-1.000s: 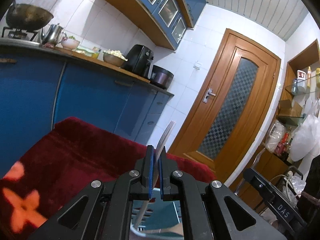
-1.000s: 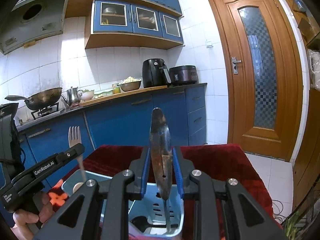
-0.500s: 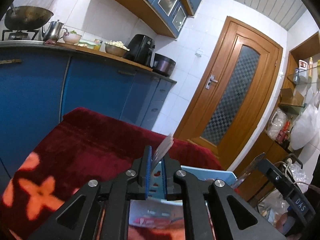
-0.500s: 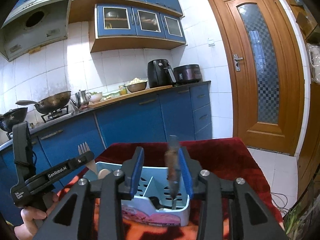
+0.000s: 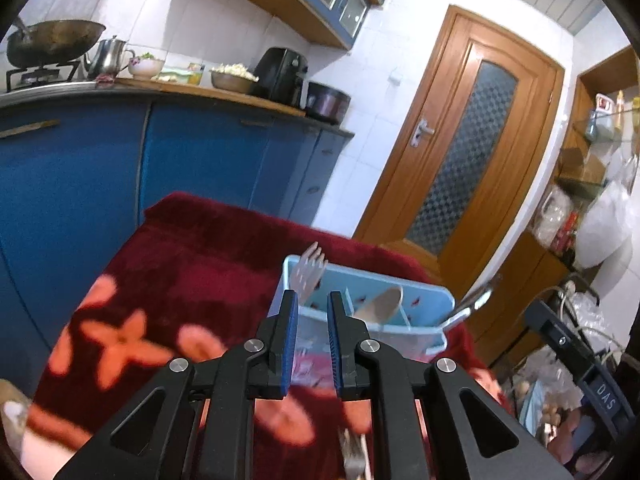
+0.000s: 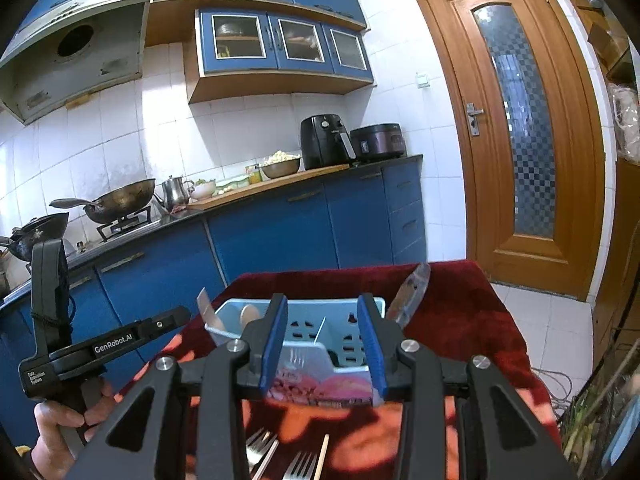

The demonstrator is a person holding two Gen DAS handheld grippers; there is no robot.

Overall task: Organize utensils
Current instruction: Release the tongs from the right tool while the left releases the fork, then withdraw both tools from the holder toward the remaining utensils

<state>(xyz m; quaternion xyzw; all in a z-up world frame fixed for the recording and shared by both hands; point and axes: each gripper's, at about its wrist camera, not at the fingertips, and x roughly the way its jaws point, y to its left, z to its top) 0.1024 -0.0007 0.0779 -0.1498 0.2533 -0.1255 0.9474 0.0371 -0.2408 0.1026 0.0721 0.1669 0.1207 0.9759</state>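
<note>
A light blue utensil caddy (image 5: 416, 332) (image 6: 316, 350) stands on the red flowered cloth (image 5: 180, 272). A fork (image 5: 309, 274) leans in its left compartment beside a wooden spoon (image 5: 380, 302); a metal spatula (image 6: 410, 294) leans in its right end. My left gripper (image 5: 312, 334) is open and empty just in front of the caddy. My right gripper (image 6: 322, 342) is open and empty, its jaws wide apart before the caddy. The left gripper's body (image 6: 100, 348) shows at the left of the right wrist view.
Loose forks (image 6: 276, 454) and a chopstick (image 6: 321, 456) lie on the cloth near me. Blue kitchen cabinets (image 6: 280, 232) with a wok (image 6: 120, 198) and appliances stand behind. A wooden door (image 6: 516, 128) is at the right.
Both grippers opened and drew back from the caddy. The fork left my left gripper and the spatula left my right; both now stand in the caddy.
</note>
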